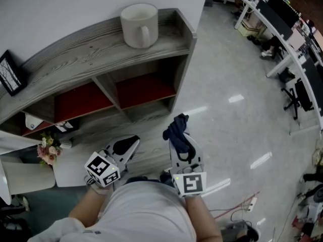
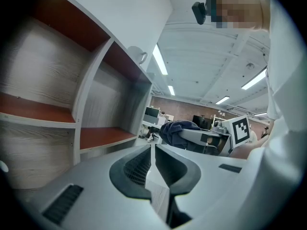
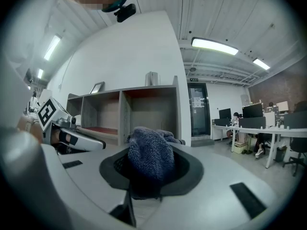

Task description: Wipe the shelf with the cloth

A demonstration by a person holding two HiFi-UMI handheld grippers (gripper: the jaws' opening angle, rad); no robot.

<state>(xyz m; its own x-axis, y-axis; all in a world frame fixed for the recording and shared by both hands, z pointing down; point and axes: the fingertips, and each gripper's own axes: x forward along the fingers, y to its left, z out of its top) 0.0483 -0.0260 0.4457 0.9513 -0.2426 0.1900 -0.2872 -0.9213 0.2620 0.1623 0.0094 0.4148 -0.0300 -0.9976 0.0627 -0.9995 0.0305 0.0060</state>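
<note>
The grey wooden shelf (image 1: 96,54) with red-backed compartments stands against the wall ahead of me; it also shows in the left gripper view (image 2: 96,137) and the right gripper view (image 3: 144,107). A dark blue cloth (image 1: 176,131) is bunched between the jaws of my right gripper (image 1: 180,137), which is shut on it. In the right gripper view the cloth (image 3: 151,158) fills the space between the jaws. My left gripper (image 1: 132,142) is held low beside it, off the shelf. Its jaws (image 2: 152,153) stand together with nothing between them.
A white mug (image 1: 139,24) stands on the shelf's top board and a framed picture (image 1: 10,72) leans at its left end. A small bunch of flowers (image 1: 48,150) sits low on the left. Desks with monitors (image 1: 282,19), an office chair (image 1: 297,97) and floor cables (image 1: 237,204) lie to the right.
</note>
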